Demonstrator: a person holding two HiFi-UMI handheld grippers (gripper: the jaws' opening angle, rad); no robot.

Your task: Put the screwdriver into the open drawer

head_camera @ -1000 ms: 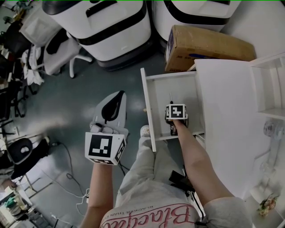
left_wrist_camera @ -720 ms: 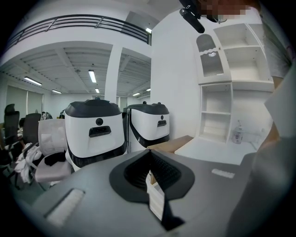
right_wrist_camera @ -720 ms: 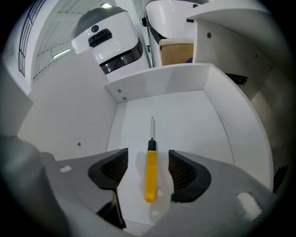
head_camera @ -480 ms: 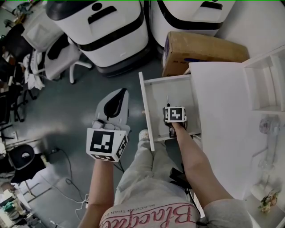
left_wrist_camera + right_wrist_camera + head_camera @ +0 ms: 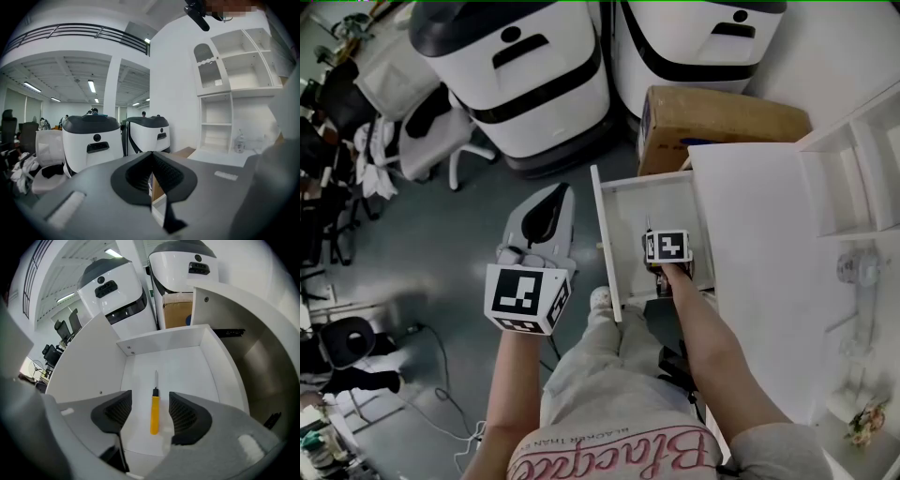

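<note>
A screwdriver (image 5: 154, 411) with a yellow handle and thin metal shaft lies flat on the floor of the open white drawer (image 5: 185, 365), its tip toward the drawer's back. My right gripper (image 5: 150, 400) hangs above it, pointing steeply down. Its jaws are closing with a gap on each side of the handle, touching nothing. In the head view the right gripper (image 5: 666, 255) covers the screwdriver inside the drawer (image 5: 606, 239). My left gripper (image 5: 551, 199) is held out over the floor left of the drawer. The left gripper (image 5: 151, 164) is shut and holds nothing.
A white cabinet top (image 5: 759, 234) stands right of the drawer, with open shelves (image 5: 853, 178) beyond. A cardboard box (image 5: 712, 117) sits behind the drawer. Two big white machines (image 5: 534, 66) (image 5: 694, 37) stand at the back, an office chair (image 5: 408, 141) at left.
Both grippers have risen a little. The right one has lifted higher above the drawer floor while staying over the drawer.
</note>
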